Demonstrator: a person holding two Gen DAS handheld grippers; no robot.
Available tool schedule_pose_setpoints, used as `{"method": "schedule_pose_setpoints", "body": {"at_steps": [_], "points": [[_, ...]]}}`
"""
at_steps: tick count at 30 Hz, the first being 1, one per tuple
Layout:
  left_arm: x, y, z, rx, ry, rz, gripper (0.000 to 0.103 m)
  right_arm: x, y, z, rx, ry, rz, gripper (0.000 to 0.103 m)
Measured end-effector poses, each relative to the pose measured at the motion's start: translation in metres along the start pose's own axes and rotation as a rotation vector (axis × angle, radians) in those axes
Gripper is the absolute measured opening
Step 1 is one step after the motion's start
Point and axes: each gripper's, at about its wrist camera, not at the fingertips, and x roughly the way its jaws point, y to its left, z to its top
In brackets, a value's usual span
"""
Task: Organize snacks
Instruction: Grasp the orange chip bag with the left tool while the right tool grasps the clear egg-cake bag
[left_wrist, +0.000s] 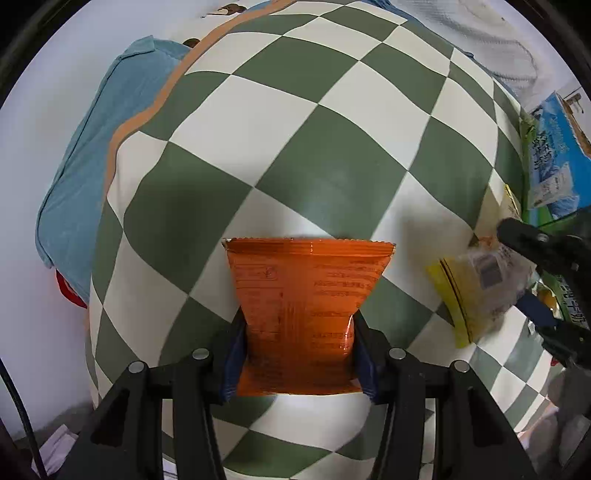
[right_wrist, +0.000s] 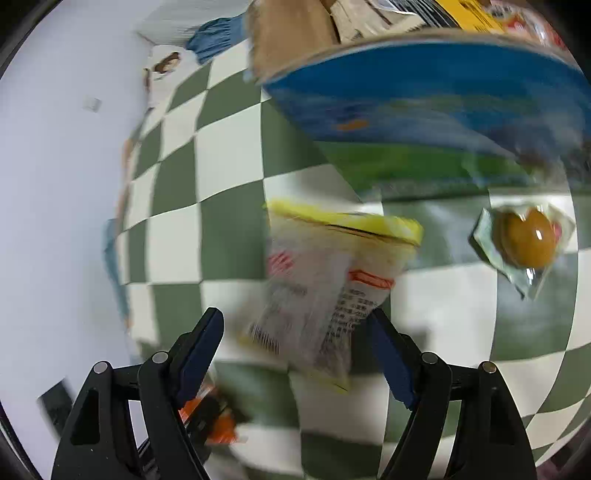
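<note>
the orange snack packet (left_wrist: 303, 314) is clamped in the left tongs (left_wrist: 299, 354), whose blue pads are pressed into its lower sides so that the foil is pinched inward there, while its crimped top edge stands free above the green-and-white checked desk (left_wrist: 332, 122). it is judged to be light, thin and crinkly, soft enough to be squeezed out of shape and a little slick, so a hold across the narrow waist, as seen here, is thought safer than one at the sealed ends. the yellow-and-clear snack packet (right_wrist: 325, 280) lies between the jaws of the right tongs (right_wrist: 295, 354), which are spread wide with neither pad seen pressing on it; it appears equally light and floppy, and whether it rests on the desk or hangs in the air cannot be told through the blur. in the left wrist view the same yellow-and-clear packet (left_wrist: 480, 291) is seen to the right of the orange one, just beside the black fingers of the right tongs (left_wrist: 532, 280), with the blue-and-green carton (left_wrist: 554, 158) at the desk's edge behind. only the right wrist view shows the sealed brown egg snack (right_wrist: 524, 240) lying on the desk near that carton (right_wrist: 424, 107), the carton's open top with packets inside, and a blurred orange patch by the left finger.
</note>
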Motion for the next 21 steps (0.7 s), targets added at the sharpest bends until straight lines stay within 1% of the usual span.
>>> {"method": "schedule_pose_setpoints", "body": {"at_steps": [1,3,5,7,8,11,13,15,16,18,19,20,21], "points": [[0.002,-0.001,0.0,0.007,0.002,0.002,0.048,0.008,0.006,0.001,-0.024,-0.005,-0.036,0.081],[0.003,-0.002,-0.004,0.016,0.007,0.003,0.048,0.019,0.01,0.0,-0.072,0.007,-0.068,0.066],[0.005,-0.007,-0.008,0.036,0.004,0.002,0.048,0.027,0.014,-0.006,-0.173,0.021,-0.089,0.058],[0.007,-0.007,-0.007,0.052,0.011,-0.011,0.048,0.027,0.013,-0.015,-0.269,0.032,-0.11,0.056],[0.006,-0.011,-0.012,0.06,0.019,-0.024,0.048,0.024,0.01,-0.021,-0.319,0.041,-0.126,0.054],[0.009,-0.031,-0.031,0.109,0.057,-0.059,0.048,0.016,-0.008,-0.036,-0.399,0.095,-0.143,0.053],[0.013,-0.048,-0.046,0.148,0.089,-0.083,0.048,0.006,-0.031,-0.049,-0.436,0.14,-0.171,0.053],[0.018,-0.071,-0.066,0.203,0.123,-0.104,0.048,-0.002,-0.05,-0.058,-0.445,0.169,-0.193,0.053],[0.02,-0.078,-0.071,0.222,0.132,-0.104,0.048,-0.006,-0.061,-0.064,-0.454,0.187,-0.211,0.053],[0.03,-0.096,-0.082,0.267,0.152,-0.094,0.048,-0.013,-0.081,-0.071,-0.45,0.19,-0.239,0.053],[0.037,-0.102,-0.086,0.277,0.17,-0.096,0.054,-0.015,-0.087,-0.072,-0.444,0.187,-0.246,0.053],[0.044,-0.105,-0.088,0.275,0.187,-0.11,0.065,-0.016,-0.092,-0.071,-0.429,0.18,-0.241,0.054],[0.047,-0.105,-0.087,0.271,0.189,-0.125,0.068,-0.017,-0.098,-0.07,-0.401,0.174,-0.221,0.056]]}}
